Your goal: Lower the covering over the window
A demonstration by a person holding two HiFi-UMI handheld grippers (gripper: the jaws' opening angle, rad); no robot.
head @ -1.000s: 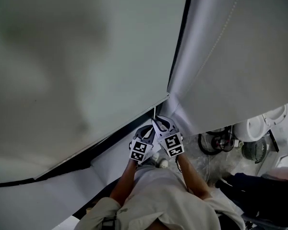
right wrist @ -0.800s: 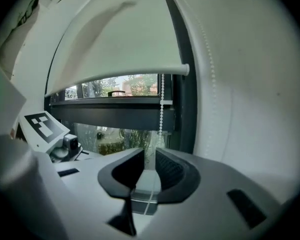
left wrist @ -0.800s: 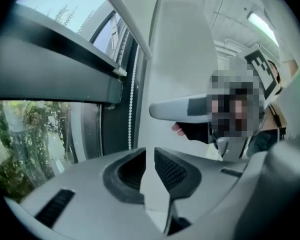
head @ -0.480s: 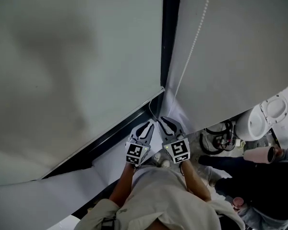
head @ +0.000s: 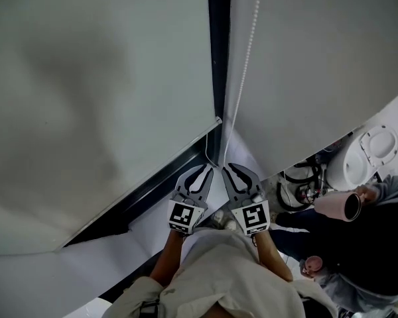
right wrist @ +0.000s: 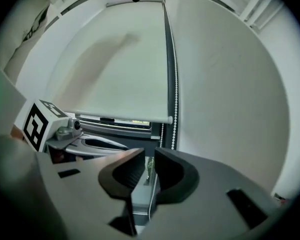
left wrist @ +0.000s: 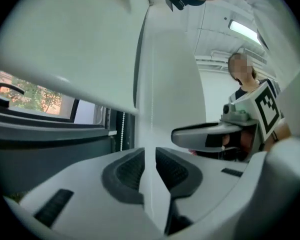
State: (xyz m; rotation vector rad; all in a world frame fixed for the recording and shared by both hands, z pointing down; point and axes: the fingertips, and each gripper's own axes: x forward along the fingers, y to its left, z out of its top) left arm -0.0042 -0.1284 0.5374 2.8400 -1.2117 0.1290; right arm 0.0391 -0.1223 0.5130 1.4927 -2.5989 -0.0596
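Blind fabric (head: 99, 78), matte, pale and smooth, hangs low over the window, with only a thin strip of glass (right wrist: 115, 124) showing under its rounded bottom bar (right wrist: 120, 117), so the lowering looks nearly done. Beside it the bead chain (head: 249, 52), a thin string of small white beads along the dark frame (head: 217, 45), runs down into both claws: left gripper (head: 207, 169) and right gripper (head: 225, 167) each pinch a strand, ribbed jaws narrowed to a slit. Since a second ago both have dropped farther below the bar's corner and come level, which reads as a fresh downward pull.

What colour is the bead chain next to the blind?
White; the bead chain shows best in the right gripper view.
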